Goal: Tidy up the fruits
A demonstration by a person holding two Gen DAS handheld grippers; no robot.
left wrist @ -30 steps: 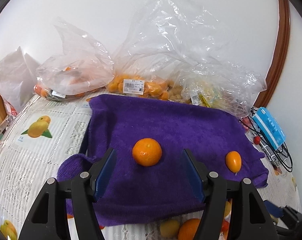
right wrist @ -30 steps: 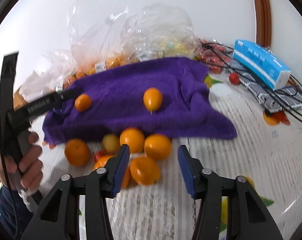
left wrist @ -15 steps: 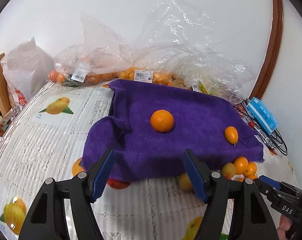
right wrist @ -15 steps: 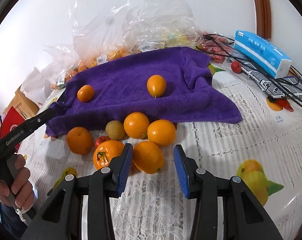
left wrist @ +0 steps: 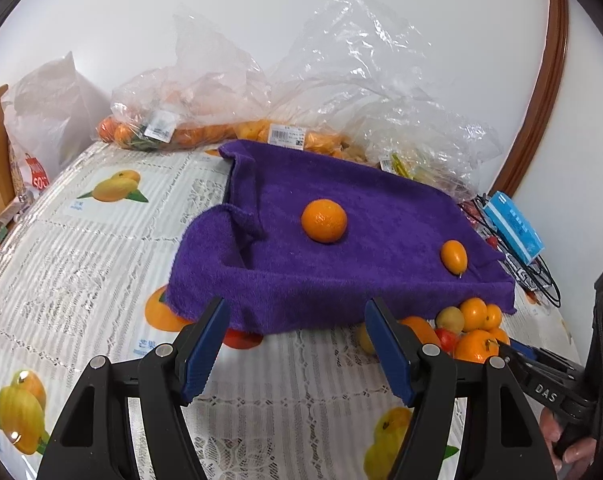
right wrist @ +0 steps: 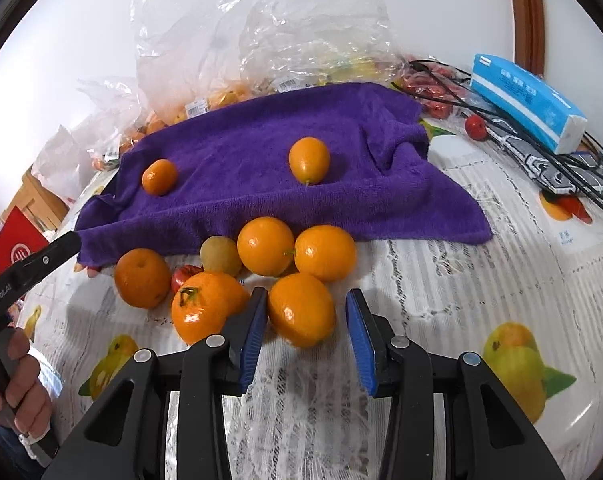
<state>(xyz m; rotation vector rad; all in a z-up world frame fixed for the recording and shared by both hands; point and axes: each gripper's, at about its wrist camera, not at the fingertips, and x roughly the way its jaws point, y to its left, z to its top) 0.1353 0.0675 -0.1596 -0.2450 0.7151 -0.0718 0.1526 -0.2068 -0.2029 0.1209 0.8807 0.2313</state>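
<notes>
Your right gripper (right wrist: 306, 322) clenches a glossy, smooth orange (right wrist: 301, 309) at the near edge of the pile before the purple towel (right wrist: 261, 168), while your left gripper (left wrist: 297, 344) hangs released, empty.

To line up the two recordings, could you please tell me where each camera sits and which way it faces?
Left wrist: rides on the open left tongs, looking down across the purple terry towel toward the white wall; the right hand shows lower right.
Right wrist: rides on the right tongs, shut on a smooth oval orange fruit before the towel; the left hand shows lower left.
Shared: the towel, the round orange citrus on it, the loose fruit pile.
</notes>
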